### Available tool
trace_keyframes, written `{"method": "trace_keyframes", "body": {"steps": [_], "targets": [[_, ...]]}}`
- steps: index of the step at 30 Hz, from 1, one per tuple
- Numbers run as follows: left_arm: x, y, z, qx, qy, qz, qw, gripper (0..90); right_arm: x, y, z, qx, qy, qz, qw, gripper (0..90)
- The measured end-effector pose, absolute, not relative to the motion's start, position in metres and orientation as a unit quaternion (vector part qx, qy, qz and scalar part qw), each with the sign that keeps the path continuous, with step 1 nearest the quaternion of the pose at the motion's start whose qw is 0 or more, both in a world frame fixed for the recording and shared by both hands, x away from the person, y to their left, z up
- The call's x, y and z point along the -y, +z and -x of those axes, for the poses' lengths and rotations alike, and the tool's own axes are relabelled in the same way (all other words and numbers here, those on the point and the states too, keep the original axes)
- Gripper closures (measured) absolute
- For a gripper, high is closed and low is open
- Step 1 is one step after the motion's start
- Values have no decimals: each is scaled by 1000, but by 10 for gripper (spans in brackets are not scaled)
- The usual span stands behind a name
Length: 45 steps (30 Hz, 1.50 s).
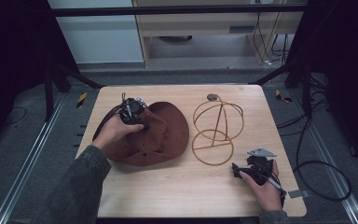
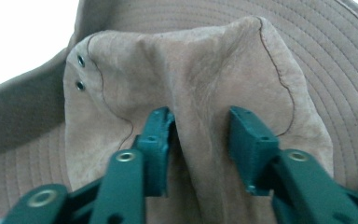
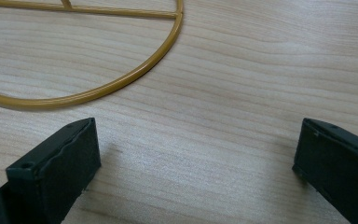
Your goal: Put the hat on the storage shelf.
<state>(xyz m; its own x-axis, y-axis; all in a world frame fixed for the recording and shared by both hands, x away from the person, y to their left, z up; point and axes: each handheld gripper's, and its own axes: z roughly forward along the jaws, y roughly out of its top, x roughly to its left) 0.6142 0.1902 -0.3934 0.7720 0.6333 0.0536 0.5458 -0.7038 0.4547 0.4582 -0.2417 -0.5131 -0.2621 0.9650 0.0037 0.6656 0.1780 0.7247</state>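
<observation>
A brown suede wide-brimmed hat (image 1: 161,133) lies on the left half of the light wooden table (image 1: 186,186), crown up and brim spread flat on the wood. The left gripper (image 1: 135,122) sits on top of the crown, held by the person's left hand (image 1: 114,131). In the left gripper view its jaws are partly closed around a raised fold of the crown's suede (image 2: 200,121), one pad (image 2: 156,140) pressing the fold from each side, so the tool has a pinch of the hat. Two small metal eyelets (image 2: 80,73) show on the side of the crown, and rows of stitching ring the brim.

Just beside the hat, to its right, stands a golden wire hat stand (image 1: 217,128): a flat ring base on the table, with hoops rising to a small dark cap at the top. Nothing hangs on it.

The right gripper (image 1: 242,169) rests low over the table near the front right, in the right hand (image 1: 265,186), close to the stand's base ring (image 3: 98,88) but apart from it. Its jaws stand wide apart with bare wood between them, holding nothing.
</observation>
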Motion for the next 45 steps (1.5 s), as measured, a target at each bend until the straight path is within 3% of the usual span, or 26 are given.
{"method": "trace_keyframes", "body": {"steps": [5,7,10,26,45], "targets": [[-190,-393,-616,-324,99,-918,205,724,242,-513,-458,-730,314,-559,238,4],[-190,-392,-616,-321,100,-921,199,835,242,-513,-458,-730,314,-559,238,4],[-189,-390,-615,-315,102,-924,194,877,242,-513,-458,-730,314,-559,238,4],[-199,-361,-595,-299,139,-917,223,885,244,-513,-458,-736,316,-551,236,4],[-213,-306,-540,-257,177,-914,259,884,245,-513,-457,-738,317,-548,235,4]]}}
